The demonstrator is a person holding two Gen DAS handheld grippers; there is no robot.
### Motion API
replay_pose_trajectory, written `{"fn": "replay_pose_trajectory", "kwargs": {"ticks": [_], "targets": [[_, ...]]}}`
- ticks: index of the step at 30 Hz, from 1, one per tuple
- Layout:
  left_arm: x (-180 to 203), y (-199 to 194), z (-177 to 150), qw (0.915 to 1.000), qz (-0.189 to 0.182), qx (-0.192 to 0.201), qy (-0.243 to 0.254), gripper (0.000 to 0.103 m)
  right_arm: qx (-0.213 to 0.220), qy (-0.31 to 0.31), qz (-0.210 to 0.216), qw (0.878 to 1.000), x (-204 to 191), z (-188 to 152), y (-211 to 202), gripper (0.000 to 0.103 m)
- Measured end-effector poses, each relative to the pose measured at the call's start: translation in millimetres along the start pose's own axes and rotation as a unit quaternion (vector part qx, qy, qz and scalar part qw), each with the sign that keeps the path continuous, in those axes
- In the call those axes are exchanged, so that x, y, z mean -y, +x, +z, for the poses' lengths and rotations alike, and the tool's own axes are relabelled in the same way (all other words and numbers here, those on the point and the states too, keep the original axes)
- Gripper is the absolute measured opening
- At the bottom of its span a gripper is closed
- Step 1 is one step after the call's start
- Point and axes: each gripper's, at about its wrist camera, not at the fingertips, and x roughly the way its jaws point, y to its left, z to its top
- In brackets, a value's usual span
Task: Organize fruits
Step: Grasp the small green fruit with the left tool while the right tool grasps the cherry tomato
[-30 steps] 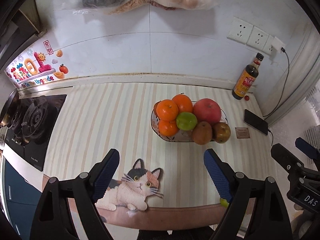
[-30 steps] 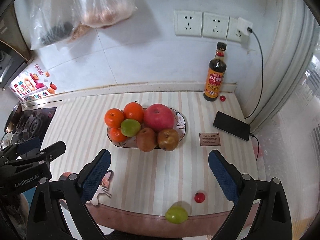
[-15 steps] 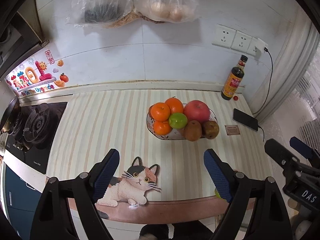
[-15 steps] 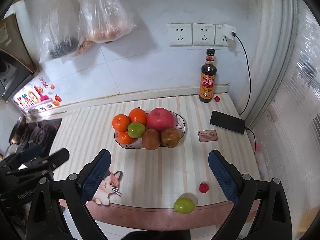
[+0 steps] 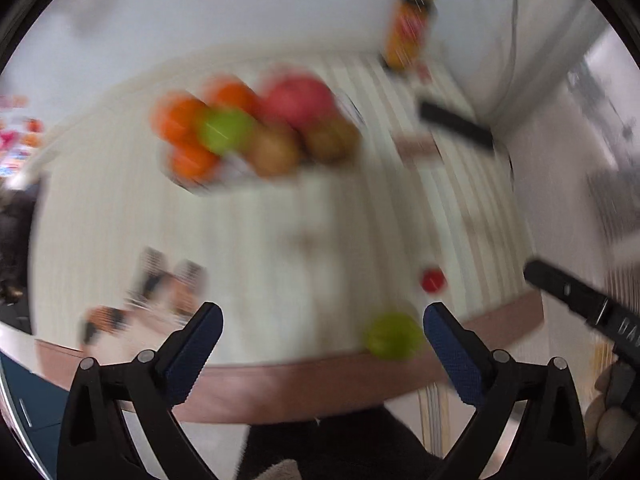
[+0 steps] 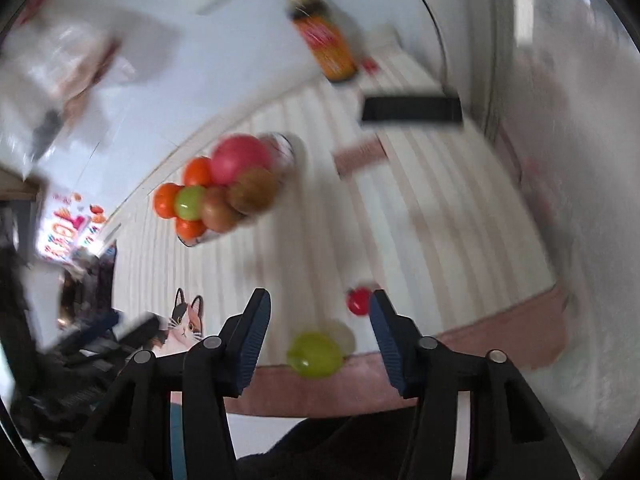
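A fruit bowl (image 5: 352, 108) holds oranges, a red apple (image 5: 298, 98), a green fruit and brown kiwis; it also shows in the right wrist view (image 6: 286, 144). A loose green fruit (image 6: 316, 354) lies at the counter's front edge, with a small red tomato (image 6: 358, 300) just behind it. My right gripper (image 6: 318, 312) is open, its jaws either side of the green fruit, not touching. My left gripper (image 5: 322, 320) is open and empty; the green fruit (image 5: 392, 336) and tomato (image 5: 432, 280) sit by its right finger. Both views are motion-blurred.
A sauce bottle (image 6: 328, 46) stands at the back wall, with a black phone (image 6: 412, 108) and a small card (image 6: 360, 156) on the counter's right. A cat sticker (image 6: 184, 324) is at the front left. The stove is far left.
Both grippers have swung right and down toward the counter's front right corner. The right gripper's jaws have narrowed and now frame the loose green fruit. The views have tilted and blurred.
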Motion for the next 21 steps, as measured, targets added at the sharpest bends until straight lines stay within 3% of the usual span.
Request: {"fn": "replay_pose_trajectory", "kwargs": {"ticks": [3,9,11,12,13,17,21], "targets": [[30,52,-6,0.9974,-0.010,-0.065,0.029,0.103,-0.018,0.022,-0.012,1.000,36,-3,19,0.052],[58,103,-20,0.9889,-0.018,-0.131,0.068,0.102,-0.044,0.035,-0.019,0.998,70,-3,44,0.052],[65,110,-20,0.9880,-0.023,-0.130,0.079,0.091,-0.050,0.037,-0.016,0.998,76,-3,49,0.052],[67,113,-20,0.9878,-0.018,-0.130,0.084,0.068,-0.054,0.038,-0.016,0.998,77,-2,52,0.052],[68,117,-19,0.9871,-0.023,-0.134,0.084,0.061,-0.057,0.038,-0.017,0.998,78,-1,56,0.052],[65,113,-14,0.9900,-0.007,-0.113,0.084,0.060,-0.071,0.034,-0.014,0.997,79,0,67,0.052],[23,105,-1,0.9950,0.011,-0.095,0.029,0.060,-0.092,0.024,0.000,0.995,68,2,84,0.052]]}}
